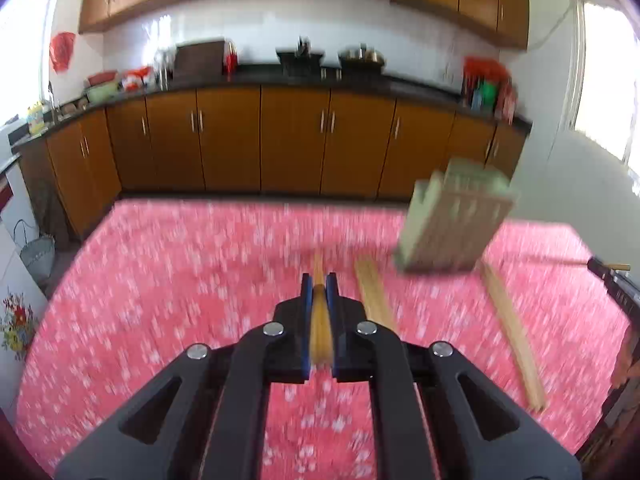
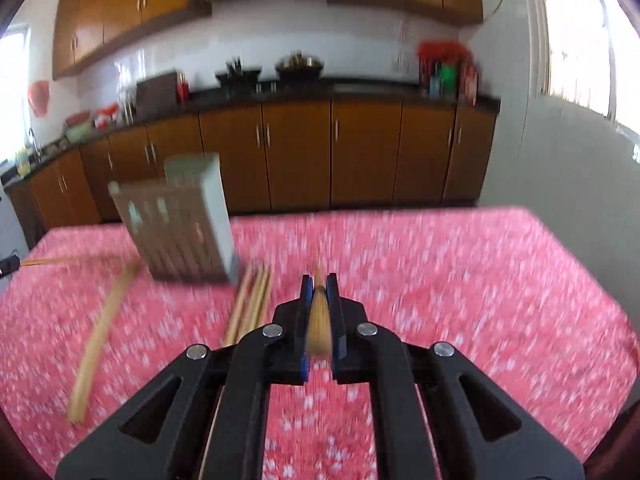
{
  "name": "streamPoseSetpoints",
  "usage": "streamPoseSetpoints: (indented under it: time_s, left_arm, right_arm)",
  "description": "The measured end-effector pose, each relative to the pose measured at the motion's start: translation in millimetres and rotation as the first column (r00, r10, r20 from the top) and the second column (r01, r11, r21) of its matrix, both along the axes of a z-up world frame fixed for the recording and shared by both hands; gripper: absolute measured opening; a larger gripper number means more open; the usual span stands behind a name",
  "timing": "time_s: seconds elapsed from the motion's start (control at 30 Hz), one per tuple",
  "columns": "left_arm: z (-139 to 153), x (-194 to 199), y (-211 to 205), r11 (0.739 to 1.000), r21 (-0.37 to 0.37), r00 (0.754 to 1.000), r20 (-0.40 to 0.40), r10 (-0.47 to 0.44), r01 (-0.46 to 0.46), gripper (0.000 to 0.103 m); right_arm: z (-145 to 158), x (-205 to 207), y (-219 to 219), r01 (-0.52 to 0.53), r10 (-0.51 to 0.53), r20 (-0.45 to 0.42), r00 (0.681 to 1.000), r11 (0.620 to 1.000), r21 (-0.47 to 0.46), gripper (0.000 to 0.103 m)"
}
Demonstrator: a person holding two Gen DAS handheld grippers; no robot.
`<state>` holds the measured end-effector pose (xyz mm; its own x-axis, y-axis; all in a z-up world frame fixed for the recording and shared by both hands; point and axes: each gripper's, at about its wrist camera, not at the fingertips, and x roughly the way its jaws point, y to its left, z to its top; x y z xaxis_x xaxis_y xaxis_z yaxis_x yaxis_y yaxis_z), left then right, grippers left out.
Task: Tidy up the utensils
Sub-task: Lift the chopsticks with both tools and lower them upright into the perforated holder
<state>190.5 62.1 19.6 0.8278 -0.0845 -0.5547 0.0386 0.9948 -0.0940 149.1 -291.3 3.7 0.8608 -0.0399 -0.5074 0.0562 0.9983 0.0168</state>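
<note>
Kitchen blurred; pink floral tablecloth (image 1: pixel 160 280) under slotted holder (image 1: pixel 456 220), possibly tilted. Left tool (image 1: pixel 319 280), right tool (image 2: pixel 319 280) each pinching chopstick.

Bright window daylight, blown-out glare, heavy motion blur, fisheye-bent edges, dark corner vignetting.

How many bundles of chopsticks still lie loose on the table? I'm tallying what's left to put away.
2 loose: one bundle just right of the slotted holder, another off its left. Each gripper, left and right, also clamps chopsticks. Blur may hide more.
</note>
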Motion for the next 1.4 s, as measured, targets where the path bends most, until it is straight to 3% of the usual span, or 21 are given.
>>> streamPoseSetpoints:
  time_s: [0.27, 0.4, 0.57, 0.73, 0.9, 1.03, 1.17, 1.33, 1.4]
  left_arm:
    - [38.9, 12.0, 0.6, 0.999, 0.009, 0.997, 0.066, 0.036, -0.037, 0.008]
    - [72.2, 11.8, -3.1, 1.0, -0.004, 0.992, 0.125, 0.024, -0.023, 0.008]
    - [125.1, 12.1, -20.4, 0.999, -0.039, 0.973, 0.232, -0.021, 0.031, 0.008]
    - [155.6, 18.2, -49.2, 0.993, -0.075, 0.95, 0.304, -0.069, 0.097, 0.008]
    - [146.1, 36.6, -77.0, 0.983, -0.097, 0.95, 0.289, -0.123, 0.156, 0.008]
    - [120.3, 59.3, -94.5, 0.979, -0.106, 0.963, 0.225, -0.149, 0.177, 0.008]
    - [100.3, 73.4, -98.6, 0.979, -0.106, 0.973, 0.176, -0.152, 0.172, 0.008]
    - [89.2, 74.9, -92.8, 0.981, -0.118, 0.978, 0.16, -0.136, 0.156, 0.009]
    - [89.9, 71.0, -88.2, 0.981, -0.122, 0.978, 0.166, -0.13, 0.151, 0.011]
  right_arm:
    - [36.1, 11.9, -4.3, 0.005, -0.005, 0.081, 0.997, 1.0, 0.006, 0.008]
    - [74.8, 13.4, -5.3, -0.009, 0.001, 0.172, 0.985, 0.999, 0.043, 0.008]
    - [137.2, 15.1, 1.3, -0.077, 0.035, 0.323, 0.946, 0.99, 0.12, 0.008]
    - [164.9, 20.7, 23.3, -0.154, 0.075, 0.435, 0.897, 0.977, 0.149, 0.008]
    - [151.7, 39.1, 44.4, -0.177, 0.112, 0.431, 0.896, 0.978, 0.114, 0.008]
    - [120.5, 65.6, 49.4, -0.17, 0.119, 0.342, 0.932, 0.978, 0.124, 0.008]
    - [103.4, 73.3, 49.6, -0.171, 0.126, 0.289, 0.949, 0.976, 0.136, 0.008]
    - [101.2, 71.2, 52.2, -0.178, 0.137, 0.272, 0.952, 0.976, 0.13, 0.01]
    - [104.7, 70.5, 51.0, -0.177, 0.136, 0.274, 0.952, 0.975, 0.132, 0.016]
